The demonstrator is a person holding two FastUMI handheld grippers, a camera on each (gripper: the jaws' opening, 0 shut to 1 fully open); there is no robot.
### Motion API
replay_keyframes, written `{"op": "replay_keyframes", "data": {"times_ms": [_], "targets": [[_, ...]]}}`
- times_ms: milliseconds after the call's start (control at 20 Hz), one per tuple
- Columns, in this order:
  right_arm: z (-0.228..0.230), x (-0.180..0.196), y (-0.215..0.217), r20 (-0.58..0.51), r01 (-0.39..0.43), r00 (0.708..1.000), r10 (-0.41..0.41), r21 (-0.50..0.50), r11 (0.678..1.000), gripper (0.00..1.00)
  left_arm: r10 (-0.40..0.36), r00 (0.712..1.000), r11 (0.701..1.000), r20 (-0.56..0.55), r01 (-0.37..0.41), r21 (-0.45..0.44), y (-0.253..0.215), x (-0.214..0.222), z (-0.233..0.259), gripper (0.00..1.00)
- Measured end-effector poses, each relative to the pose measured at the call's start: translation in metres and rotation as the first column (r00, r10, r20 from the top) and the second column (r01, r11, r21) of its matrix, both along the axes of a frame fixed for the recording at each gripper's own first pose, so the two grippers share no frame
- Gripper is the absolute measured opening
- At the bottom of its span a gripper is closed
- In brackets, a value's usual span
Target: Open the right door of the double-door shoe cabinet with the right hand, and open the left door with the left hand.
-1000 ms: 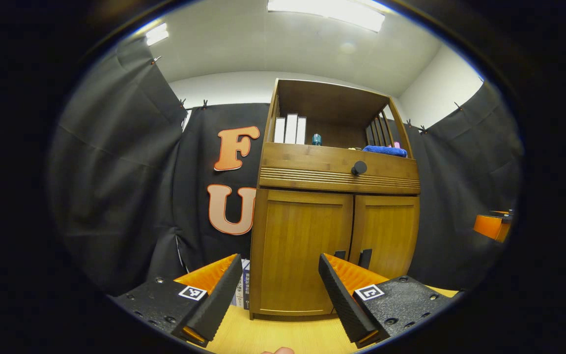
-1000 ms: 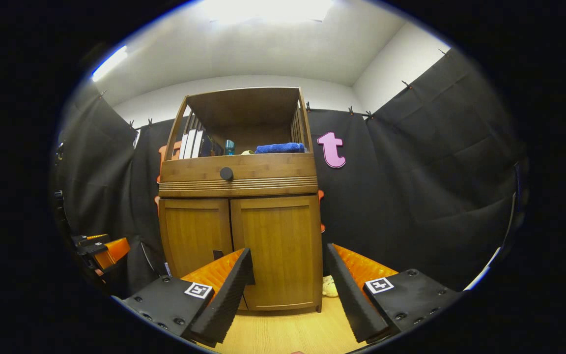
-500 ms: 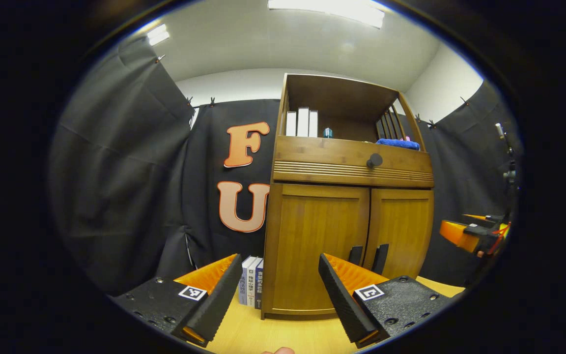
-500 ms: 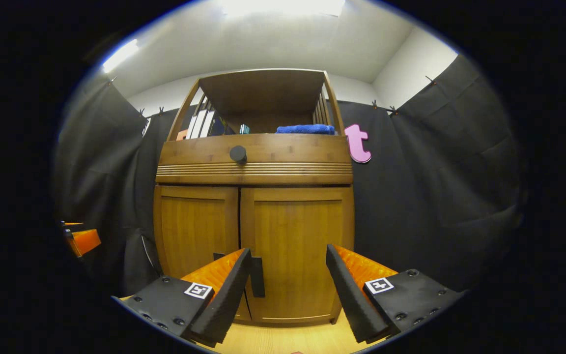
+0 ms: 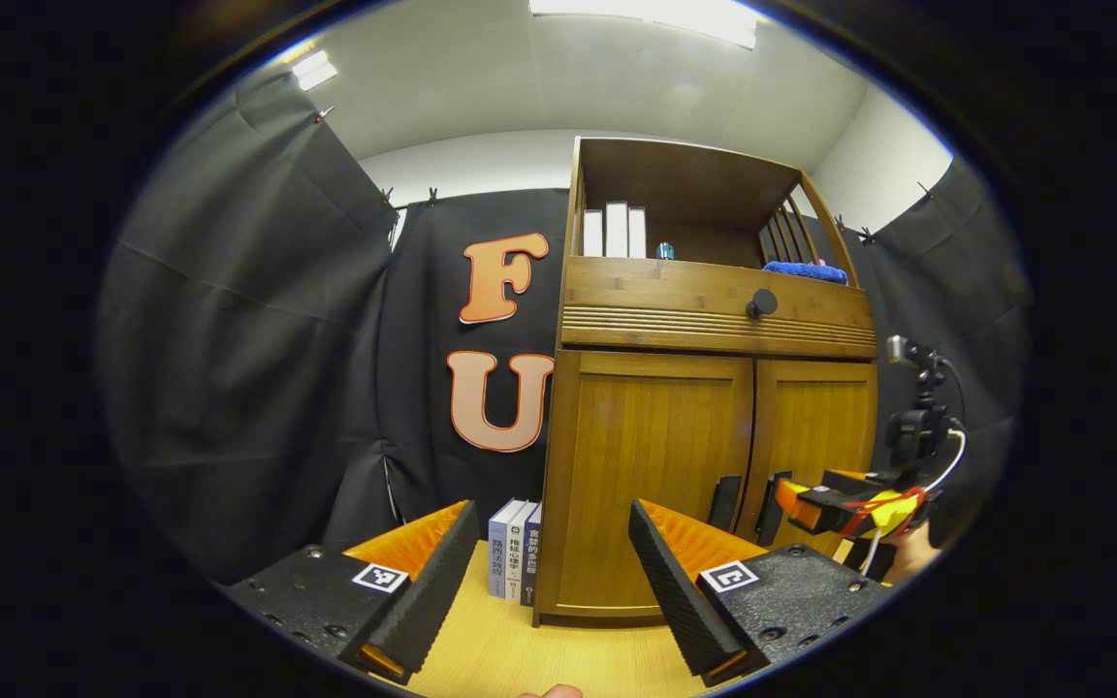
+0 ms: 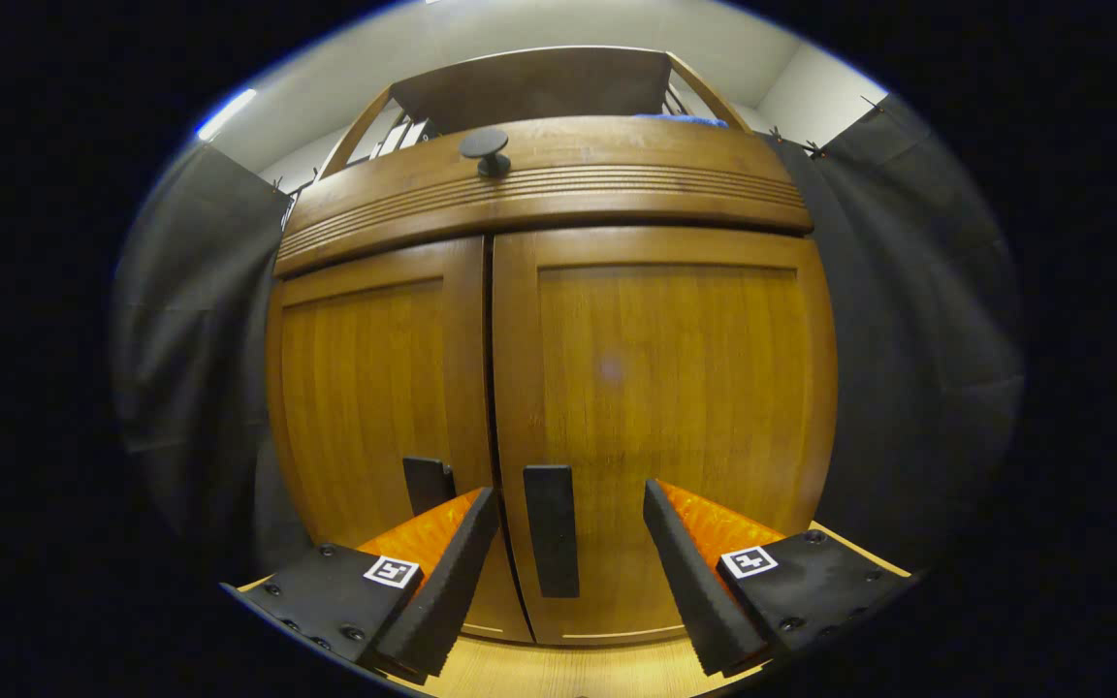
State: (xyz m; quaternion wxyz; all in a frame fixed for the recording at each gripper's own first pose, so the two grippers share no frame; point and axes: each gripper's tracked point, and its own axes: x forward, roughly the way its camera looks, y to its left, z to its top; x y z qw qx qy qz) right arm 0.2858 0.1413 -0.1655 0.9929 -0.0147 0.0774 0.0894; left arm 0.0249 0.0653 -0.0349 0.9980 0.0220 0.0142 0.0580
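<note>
Shoe cabinet (image 6: 558,320) standing on the wooden floor against the booth cloth, both doors shut. Right gripper (image 6: 563,572), jaws spread wide and holding nothing, is closing in fast: the right door's handle (image 6: 552,530) is now sitting between its fingers, where half a second ago it was farther off. Grasp looks imminent. Left gripper (image 5: 549,591), also wide and empty, is hanging back, drifting leftward; left door (image 5: 651,485) untouched. Handle bottoms are partly hidden behind fingers in the left gripper view.

shoe cabinet (image 5: 704,417) doors closed, books (image 5: 515,548) beside
</note>
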Motion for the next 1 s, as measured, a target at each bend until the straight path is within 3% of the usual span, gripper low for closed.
{"op": "replay_keyframes", "data": {"times_ms": [350, 500, 550, 700, 1000], "targets": [[-0.02, 0.05, -0.001, -0.033, 0.068, 0.997, -0.069, -0.029, 0.997, 0.98, 0.031, 0.999, 1.0, 0.021, -0.031, -0.001, 0.007, -0.003, 0.001, 0.95], [-0.029, 0.051, 0.005, -0.048, 0.019, 0.999, -0.019, 0.005, 1.0, 1.0, 0.042, 0.999, 0.999, 0.023, -0.042, 0.0, 0.011, -0.004, 0.001, 0.94], [-0.031, 0.052, 0.003, -0.051, 0.017, 0.999, -0.016, 0.025, 1.0, 0.81, 0.047, 0.999, 0.999, 0.023, -0.048, 0.0, 0.013, -0.004, 0.0, 0.94], [-0.033, 0.053, 0.003, -0.066, 0.012, 0.998, -0.007, 0.075, 0.997, 0.8, 0.043, 0.999, 0.999, 0.023, -0.043, -0.004, 0.011, -0.004, 0.0, 0.94], [-0.038, 0.049, 0.024, -0.072, -0.058, 0.996, 0.056, -0.02, 0.998, 0.36, 0.026, 0.999, 1.0, 0.024, -0.026, 0.003, 0.005, -0.015, 0.004, 0.94]]}}
